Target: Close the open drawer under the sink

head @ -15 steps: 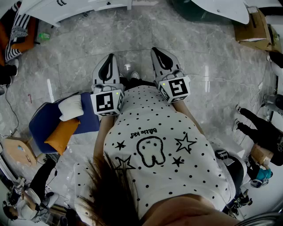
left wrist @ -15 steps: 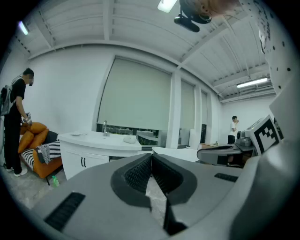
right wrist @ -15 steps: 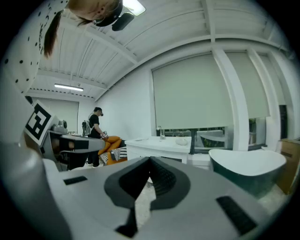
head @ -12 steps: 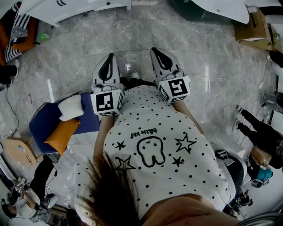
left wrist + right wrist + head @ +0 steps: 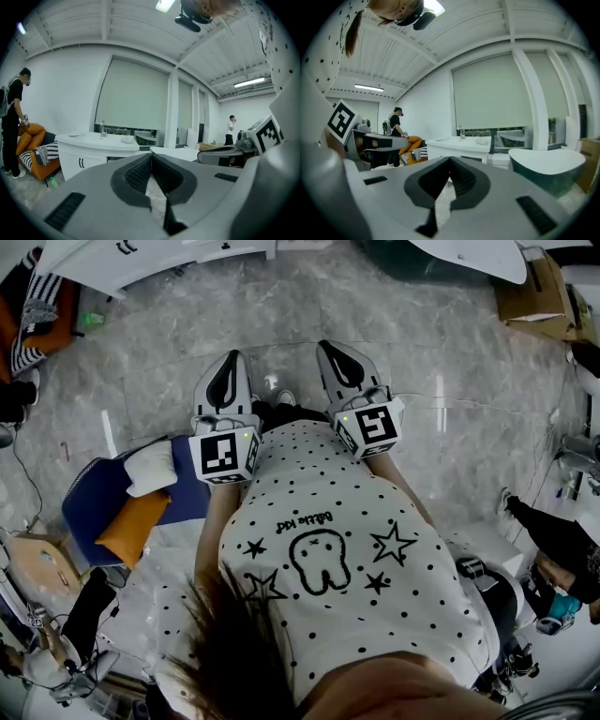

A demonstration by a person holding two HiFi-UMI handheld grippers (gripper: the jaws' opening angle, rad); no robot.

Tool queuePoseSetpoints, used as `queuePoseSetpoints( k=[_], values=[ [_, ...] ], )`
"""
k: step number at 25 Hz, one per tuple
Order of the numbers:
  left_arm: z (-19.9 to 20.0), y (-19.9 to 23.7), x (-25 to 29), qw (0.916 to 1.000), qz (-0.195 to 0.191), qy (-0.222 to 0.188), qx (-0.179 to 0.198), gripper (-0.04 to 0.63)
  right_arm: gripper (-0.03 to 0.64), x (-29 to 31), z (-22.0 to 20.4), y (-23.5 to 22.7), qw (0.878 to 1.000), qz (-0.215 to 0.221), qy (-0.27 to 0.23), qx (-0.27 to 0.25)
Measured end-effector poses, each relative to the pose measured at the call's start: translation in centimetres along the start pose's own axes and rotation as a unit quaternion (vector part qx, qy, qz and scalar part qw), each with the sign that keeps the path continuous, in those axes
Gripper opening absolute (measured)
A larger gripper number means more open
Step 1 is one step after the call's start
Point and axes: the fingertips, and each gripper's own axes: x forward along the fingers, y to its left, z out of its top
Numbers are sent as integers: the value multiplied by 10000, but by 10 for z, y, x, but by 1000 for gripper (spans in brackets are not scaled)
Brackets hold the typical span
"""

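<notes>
The white sink vanity (image 5: 96, 143) stands far off across the marble floor, its faucet (image 5: 102, 127) on top and two dark door handles (image 5: 81, 163) on its front. From here I cannot make out a drawer on it. The same vanity (image 5: 461, 144) shows in the right gripper view, and its edge (image 5: 159, 259) at the top left of the head view. My left gripper (image 5: 230, 360) and right gripper (image 5: 330, 347) are held side by side in front of the person's body, nearly level. Both are shut, tips touching, with nothing between them.
A dark green bathtub (image 5: 548, 166) with a white rim stands right of the vanity. A blue chair with cushions (image 5: 103, 507) is at my left. An orange sofa (image 5: 35, 152) and a standing person (image 5: 11, 122) are beside the vanity. Other people are at the right edge (image 5: 562, 540).
Both grippers stay where they were, still shut. A person at the head view's right edge has shifted further down and out of the picture.
</notes>
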Motion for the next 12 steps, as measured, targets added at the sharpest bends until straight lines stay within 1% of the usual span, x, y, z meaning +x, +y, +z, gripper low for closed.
queuePoseSetpoints(
  k=[5, 12],
  values=[
    [-3, 3, 4, 10000, -25, 14, -28, 6, 14, 6, -1, 5, 9995, 196, -138, 215],
    [1, 11, 6, 9999, -21, 12, -143, 6, 14, 14, 1, 9, 9995, 217, 0, 243]
  ],
)
